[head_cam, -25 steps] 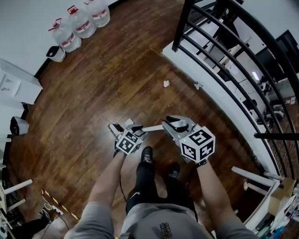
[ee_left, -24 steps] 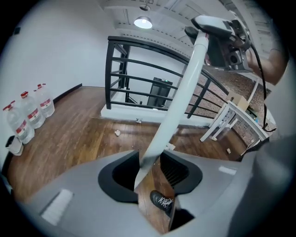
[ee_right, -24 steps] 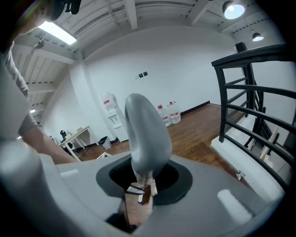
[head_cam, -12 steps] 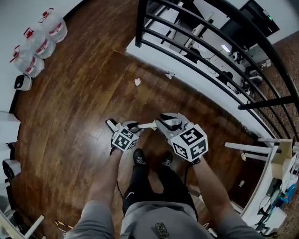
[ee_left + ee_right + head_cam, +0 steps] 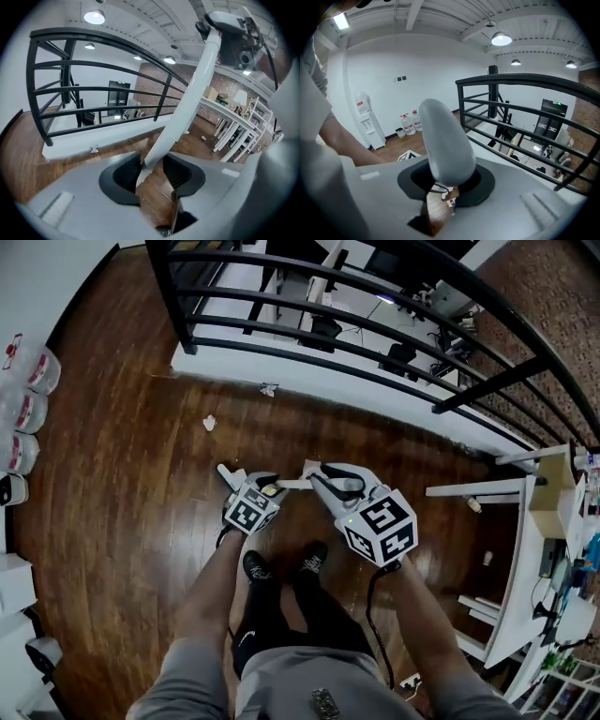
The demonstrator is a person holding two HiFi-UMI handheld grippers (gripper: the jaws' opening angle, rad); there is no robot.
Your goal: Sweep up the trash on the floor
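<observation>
Trash point(image 5: 209, 423) lies well ahead of left claw point(image 5: 151, 171) and right claw point(image 5: 445, 180), both clamped on the broom point(image 5: 187, 103); sweeping from here could miss it.

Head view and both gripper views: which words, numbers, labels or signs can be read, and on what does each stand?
No text can be read in any view.
Water bottles: red labels, too small to read.
Shirt print: blurred, unreadable.
Marker cubes: black-and-white square patterns, no letters.
Green sign over the dark doorway: too small to read.
</observation>
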